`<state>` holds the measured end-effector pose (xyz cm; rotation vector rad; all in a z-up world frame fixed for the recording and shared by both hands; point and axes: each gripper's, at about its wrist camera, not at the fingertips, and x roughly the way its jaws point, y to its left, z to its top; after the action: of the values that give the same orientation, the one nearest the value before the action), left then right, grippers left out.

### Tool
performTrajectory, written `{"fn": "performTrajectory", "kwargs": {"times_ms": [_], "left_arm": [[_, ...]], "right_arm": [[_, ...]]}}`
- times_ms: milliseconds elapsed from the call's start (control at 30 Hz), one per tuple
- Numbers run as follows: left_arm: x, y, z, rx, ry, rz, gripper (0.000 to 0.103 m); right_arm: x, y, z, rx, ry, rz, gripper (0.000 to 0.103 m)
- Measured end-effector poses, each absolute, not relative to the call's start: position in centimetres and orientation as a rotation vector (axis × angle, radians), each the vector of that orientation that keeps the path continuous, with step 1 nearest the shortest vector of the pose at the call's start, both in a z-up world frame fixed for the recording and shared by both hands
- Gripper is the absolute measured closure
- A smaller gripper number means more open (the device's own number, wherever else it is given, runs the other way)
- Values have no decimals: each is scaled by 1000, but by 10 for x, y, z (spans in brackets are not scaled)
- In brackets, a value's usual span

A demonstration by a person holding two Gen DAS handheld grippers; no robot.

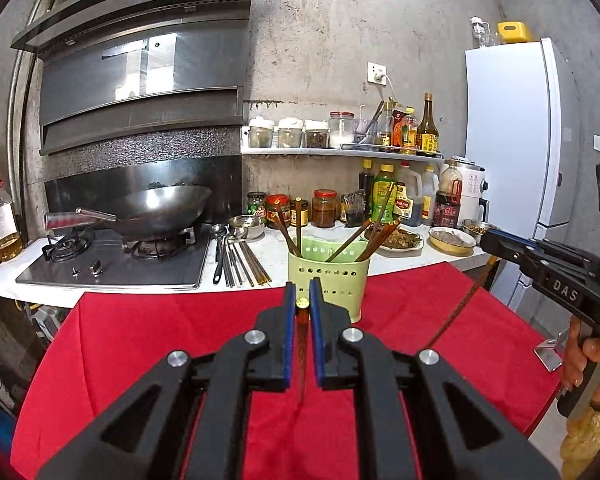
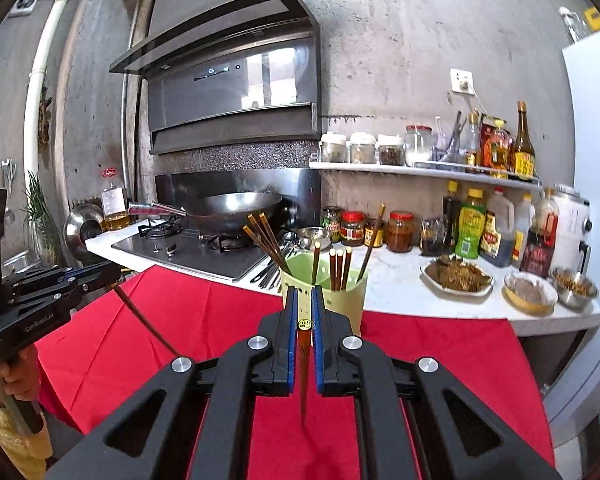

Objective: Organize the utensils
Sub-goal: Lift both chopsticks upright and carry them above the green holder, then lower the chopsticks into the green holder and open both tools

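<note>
Both tongs clenched, left tongs and right tongs each gripping one reddish-brown wooden chopstick. Pale-green perforated plastic holder at twelve o'clock, several chopsticks already in (metal utensils waiting on white worktop).

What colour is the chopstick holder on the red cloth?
Pale green, with small round holes; the chopstick holder shows best in the left wrist view.

Home kitchen — gas stove, wok, sauce bottles.
</note>
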<state>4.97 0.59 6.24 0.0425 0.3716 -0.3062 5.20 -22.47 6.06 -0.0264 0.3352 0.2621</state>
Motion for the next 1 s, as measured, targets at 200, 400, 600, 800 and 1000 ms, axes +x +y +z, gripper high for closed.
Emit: {"fn": "performTrajectory", "kwargs": {"times_ms": [200,400,600,800,1000], "left_arm": [[58,2,55,54,377,-329,96],[89,-8,9,65,516,-325,96],[91,-2,3,48,522,-325,96],[97,4,14,30,508,-322,96],[116,-1,39,23,457,-314,96]], "right_arm": [[64,-223,55,-43,328,229,95],[72,-225,36,-33,330,220,95],[82,-221,13,-28,383,223,96],[85,-220,25,-51,380,217,96],[107,-239,42,-47,350,169,96]]}}
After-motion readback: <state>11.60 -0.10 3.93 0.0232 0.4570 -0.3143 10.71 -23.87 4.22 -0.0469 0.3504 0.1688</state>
